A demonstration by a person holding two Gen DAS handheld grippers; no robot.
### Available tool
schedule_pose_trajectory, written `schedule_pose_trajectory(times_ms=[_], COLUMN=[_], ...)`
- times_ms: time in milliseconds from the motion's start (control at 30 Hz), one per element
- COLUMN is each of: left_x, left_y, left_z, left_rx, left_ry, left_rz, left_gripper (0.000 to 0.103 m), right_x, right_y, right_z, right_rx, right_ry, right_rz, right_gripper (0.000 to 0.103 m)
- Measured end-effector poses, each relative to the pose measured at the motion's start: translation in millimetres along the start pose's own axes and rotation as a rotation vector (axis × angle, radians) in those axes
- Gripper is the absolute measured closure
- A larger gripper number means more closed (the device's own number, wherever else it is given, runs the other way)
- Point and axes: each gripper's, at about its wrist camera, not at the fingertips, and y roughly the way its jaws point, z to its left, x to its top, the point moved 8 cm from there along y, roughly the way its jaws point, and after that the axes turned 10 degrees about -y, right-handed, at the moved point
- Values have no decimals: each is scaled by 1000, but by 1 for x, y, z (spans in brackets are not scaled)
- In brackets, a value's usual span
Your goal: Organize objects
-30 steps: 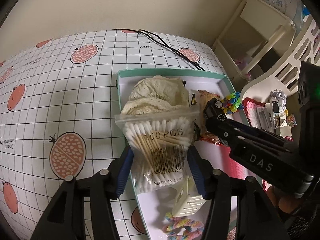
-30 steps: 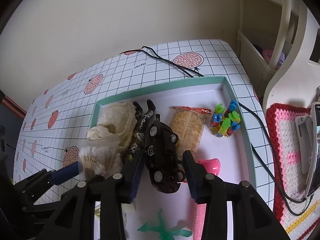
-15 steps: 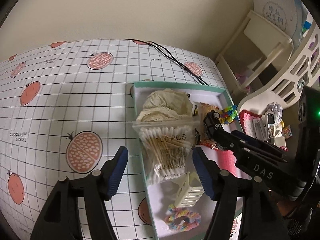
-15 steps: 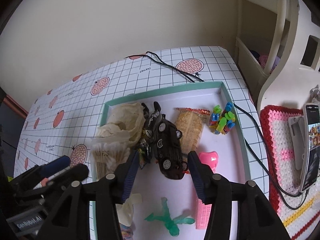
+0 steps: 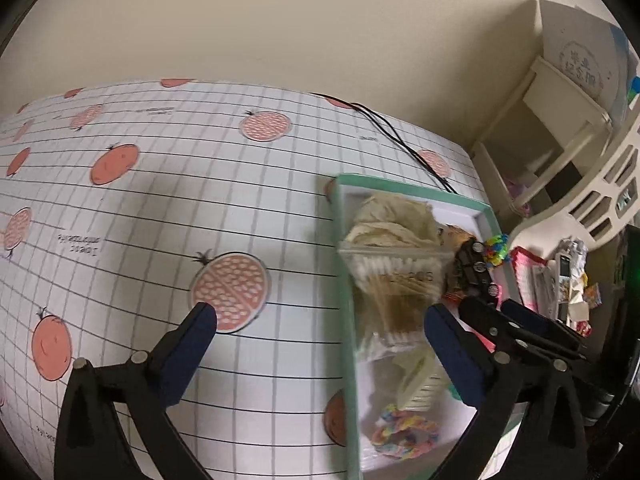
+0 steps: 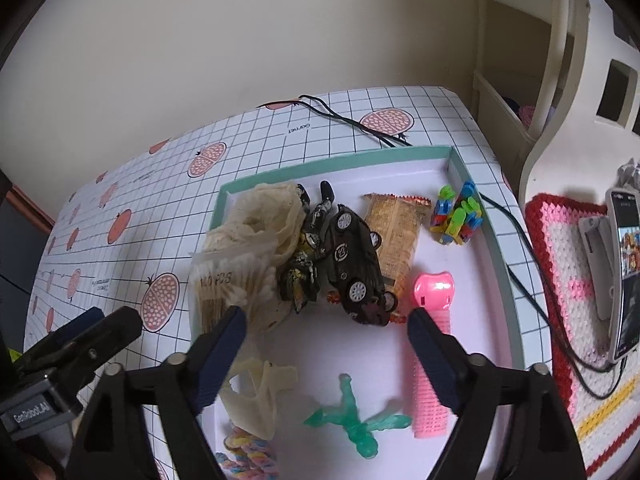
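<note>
A teal-rimmed tray (image 6: 332, 164) holds a bag of cotton swabs (image 5: 394, 284) and, tipped on its side, a dark toy car (image 6: 354, 264). My left gripper (image 5: 320, 316) straddles the tray's left rim (image 5: 344, 280) with jaws still opening. The swab bag lies just past its right finger, untouched. My right gripper (image 6: 326, 316) hovers just short of the car, jaws opening too, with only bare tray floor between the pads. Cream lace cloth (image 6: 264, 216) sits behind the swab bag (image 6: 224, 284).
Also in the tray: a snack packet (image 6: 396, 232), coloured blocks (image 6: 458, 216), a pink roller (image 6: 432, 360), a green figure (image 6: 356, 424), a cream hair claw (image 6: 256, 392) and a pastel scrunchie (image 6: 244, 452). A black cable (image 6: 352, 120) crosses the gridded tablecloth (image 5: 160, 200). A phone (image 6: 624, 272) stands right.
The left gripper let go of the swab bag, opened wide and shifted left over the tray rim. The right gripper released the toy car, opened and drew back a little.
</note>
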Motion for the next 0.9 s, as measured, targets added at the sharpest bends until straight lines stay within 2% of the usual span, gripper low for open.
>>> schedule_pose_trajectory(times_ms=[100,200,567,733,900], left_x=[0,-2,-19,-24,-33], left_y=[0,0,-10,-33,-63], left_z=[10,22,43,40,40], left_rx=[18,51,61,70,53], left_ry=[-21,-28,-65,-16,1], left_rz=[-9,-22,-32,-102,-165], left_gripper=[0,0,0,0,0], right_x=[-4,-6,-20,-41,-58], right_y=[1,-3,-29,-46,-65], right_z=[2,4,14,20,24], right_rx=[-6,-20,-45,-27,-51], right_ry=[-8,-17,-52,-35,-53], right_rz=[5,0,-28,-44,-65], right_gripper=[3,0,0,0,0])
